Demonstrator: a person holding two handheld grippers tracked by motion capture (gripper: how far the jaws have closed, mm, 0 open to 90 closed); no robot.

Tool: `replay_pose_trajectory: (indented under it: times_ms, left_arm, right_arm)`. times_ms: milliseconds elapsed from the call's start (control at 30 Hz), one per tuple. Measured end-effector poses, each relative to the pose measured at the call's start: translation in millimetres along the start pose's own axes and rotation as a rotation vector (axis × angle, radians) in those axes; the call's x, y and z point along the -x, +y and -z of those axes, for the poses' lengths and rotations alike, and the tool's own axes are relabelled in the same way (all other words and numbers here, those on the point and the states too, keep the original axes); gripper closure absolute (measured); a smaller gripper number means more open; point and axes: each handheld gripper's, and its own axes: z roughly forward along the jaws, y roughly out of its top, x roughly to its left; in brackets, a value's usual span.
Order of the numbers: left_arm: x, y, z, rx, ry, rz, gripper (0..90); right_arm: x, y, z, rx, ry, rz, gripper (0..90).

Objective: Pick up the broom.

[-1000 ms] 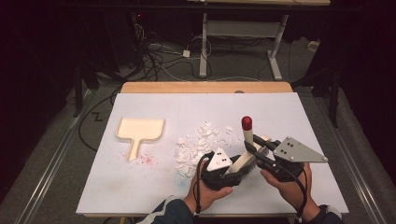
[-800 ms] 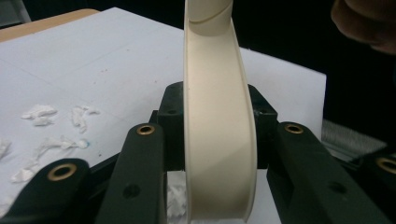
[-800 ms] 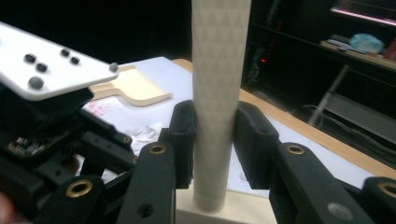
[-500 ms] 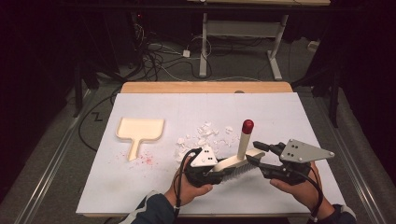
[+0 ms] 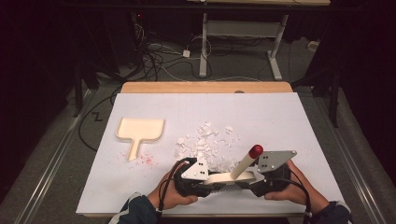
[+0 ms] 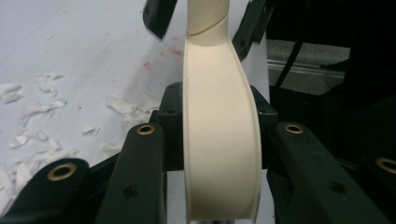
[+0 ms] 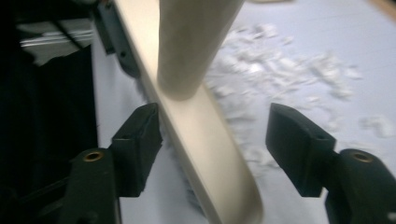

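Brush [image 5: 231,177] (cream body, angled handle w/ red tip) sits near the front edge of the table [image 5: 280,116], right of centre, bristles down toward the white sheet. Left gripper [image 5: 198,179] is clamped on the brush body; in the left gripper view the cream band [image 6: 219,140] is pinched between both pads. Right gripper [image 5: 261,179] has let go: its jaws have just been opening, and in the right gripper view the brush body [image 7: 205,140] passes between the pads w/o contact. Paper scraps [image 5: 205,142] lie scattered just behind the brush, mid-table. Dustpan [image 5: 140,130] rests well apart toward the left edge, red specks beside its handle. Judged status: handover to left gripper done; sweeping not begun, scraps uncollected, dustpan untouched.
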Motion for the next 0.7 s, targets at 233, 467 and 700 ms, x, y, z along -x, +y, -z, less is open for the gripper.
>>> replay_pose_trajectory:
  times_ms: [233,467,700]
  left_arm:
    - [-1.3,-1.2,-3.1,0.037,-0.019,0.010,64.8]
    - [-2.6,-2.5,6.4,0.071,0.067,0.004,50.4]
    - [5.3,-8.7,32.1,0.047,0.288,-0.049,29.4]
  right_arm:
    - [6.4,-7.2,-19.1,0.040,0.177,-0.031,53.6]
    - [3.4,-3.6,-17.5,0.065,0.187,0.015,67.8]
    - [10.9,-3.9,-0.8,0.085,0.073,-0.048,68.2]
